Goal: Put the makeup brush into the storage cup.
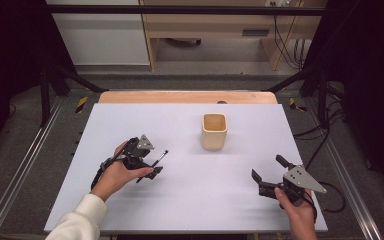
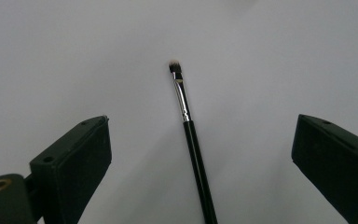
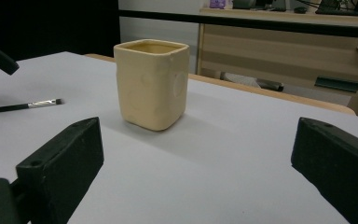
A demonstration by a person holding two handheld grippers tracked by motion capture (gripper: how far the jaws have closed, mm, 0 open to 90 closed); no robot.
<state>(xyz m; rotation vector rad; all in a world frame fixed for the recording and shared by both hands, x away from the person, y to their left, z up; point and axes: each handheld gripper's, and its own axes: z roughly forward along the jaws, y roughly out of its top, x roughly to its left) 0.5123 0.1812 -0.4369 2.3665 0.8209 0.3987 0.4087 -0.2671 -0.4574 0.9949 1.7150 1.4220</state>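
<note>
High view: the left tongs point(image 1: 149, 165) hover low over a slim makeup brush point(image 1: 156, 162) that lies flat on the white bench point(image 1: 190, 200), to the left of a cream square cup point(image 1: 214, 131) and apart from it. The left gripper view looks straight down the brush point(image 2: 191, 135): its black handle runs between the two wide-open jaws, neither touching it, and its silver ferrule and small bristle tip point away. The right tongs point(image 1: 267, 175) wait near the bench's right edge, jaws also spread and holding nothing; in the right gripper view they face the cup point(image 3: 151, 84), with the brush point(image 3: 23, 106) off to the left.

The step in hand looks like picking up the brush. To do it well, lower the left tongs until the jaw tips nearly graze the bench, keep the handle centred between them, and close on the black handle rather than the ferrule. A thin round handle may roll or slip, so close slowly and squarely.
</note>
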